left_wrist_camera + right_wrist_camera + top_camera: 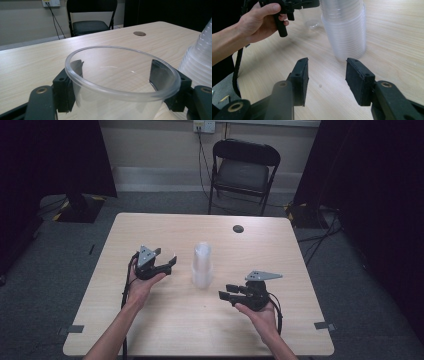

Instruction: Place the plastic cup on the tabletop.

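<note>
— What is your left hand-held gripper [117, 82] doing?
— It clasps a single clear plastic cup [122, 77] just beside the tall stack of clear plastic cups [202, 265] on the pale wooden worktop [165, 320].
— And the right hand-held gripper [327, 75]?
— Jaws apart, holding nothing, near the stack.

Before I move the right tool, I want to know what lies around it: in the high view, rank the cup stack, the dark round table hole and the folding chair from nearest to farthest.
From the right tool:
1. Cup stack, standing mid-table, to its left.
2. Dark round table hole, near the table's far edge.
3. Folding chair, on the floor beyond the table.
</note>
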